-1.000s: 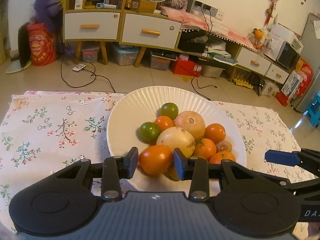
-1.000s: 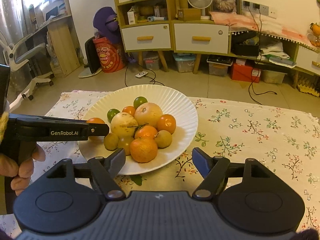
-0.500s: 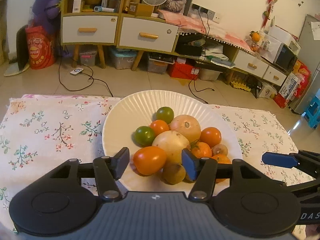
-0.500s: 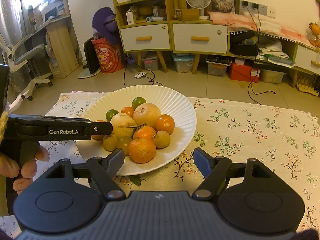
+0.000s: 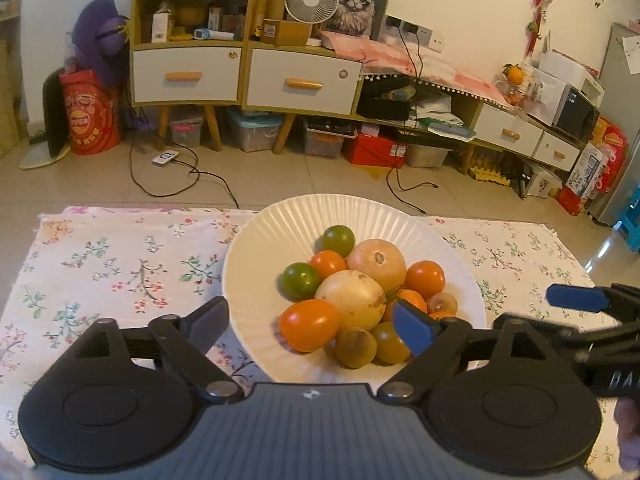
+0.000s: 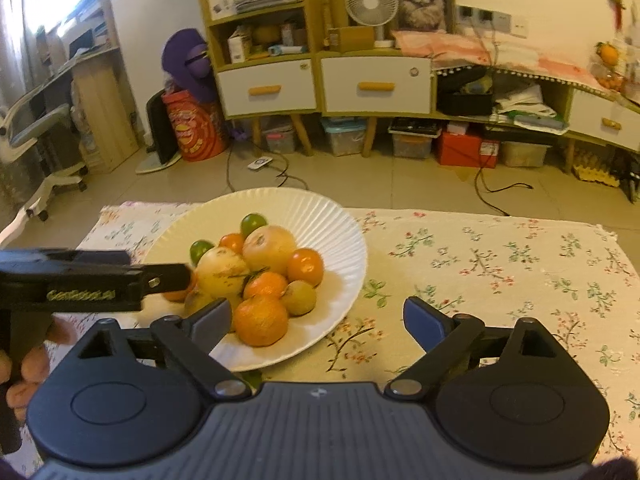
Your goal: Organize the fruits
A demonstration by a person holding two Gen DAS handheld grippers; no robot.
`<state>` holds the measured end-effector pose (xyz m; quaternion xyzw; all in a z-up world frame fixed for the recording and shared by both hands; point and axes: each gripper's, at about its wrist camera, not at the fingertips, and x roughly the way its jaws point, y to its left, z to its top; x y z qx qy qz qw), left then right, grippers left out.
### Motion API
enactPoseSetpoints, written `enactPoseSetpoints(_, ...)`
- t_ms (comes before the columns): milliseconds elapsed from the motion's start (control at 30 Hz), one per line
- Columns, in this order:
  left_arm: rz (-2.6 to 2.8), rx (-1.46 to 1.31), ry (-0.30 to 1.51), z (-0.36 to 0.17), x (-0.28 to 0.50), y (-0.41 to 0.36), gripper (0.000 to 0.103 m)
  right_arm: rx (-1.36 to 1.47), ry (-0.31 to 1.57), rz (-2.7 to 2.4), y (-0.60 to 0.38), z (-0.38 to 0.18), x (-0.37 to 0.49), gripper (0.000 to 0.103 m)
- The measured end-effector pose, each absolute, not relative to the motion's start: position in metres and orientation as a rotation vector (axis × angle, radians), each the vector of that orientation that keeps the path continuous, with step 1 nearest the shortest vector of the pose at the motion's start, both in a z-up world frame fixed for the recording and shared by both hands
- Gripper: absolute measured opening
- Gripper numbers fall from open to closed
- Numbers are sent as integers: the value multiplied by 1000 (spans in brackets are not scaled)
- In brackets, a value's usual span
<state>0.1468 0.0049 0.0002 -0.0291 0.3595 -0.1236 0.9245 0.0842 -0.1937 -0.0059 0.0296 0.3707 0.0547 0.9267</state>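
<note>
A white ribbed plate (image 5: 256, 280) on the flowered cloth holds a heap of fruit: two large pale round ones (image 5: 352, 298), several orange ones and two green ones (image 5: 300, 278). My left gripper (image 5: 312, 322) hangs over the plate's near edge, its jaws opening. An orange tomato (image 5: 310, 330) lies on the plate between them, clear of both pads. My right gripper (image 6: 318, 320) hovers by the plate's (image 6: 344, 240) near right rim, its jaws opening too, with nothing held. A mandarin (image 6: 260, 320) sits beside its left finger.
The flowered tablecloth (image 6: 500, 272) stretches bare to the right of the plate. A person's hand (image 6: 28, 364) holds the left gripper's handle at the left. Beyond the table lie floor cables (image 5: 192, 176), cabinets with drawers (image 5: 304, 80) and storage boxes.
The left jaws have spread away from the orange tomato, which now rests on the plate. The right jaws have widened as well. Neither hand has shifted much.
</note>
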Motion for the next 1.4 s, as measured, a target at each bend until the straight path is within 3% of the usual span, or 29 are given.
enactPoseSetpoints(300, -196, -37, 730, 8, 129, 17, 85, 132, 753, 54, -218, 0, 75, 96)
enactPoseSetpoints(1400, -139, -26, 804, 10, 43, 39, 85, -25, 778, 77, -211, 12, 14, 101)
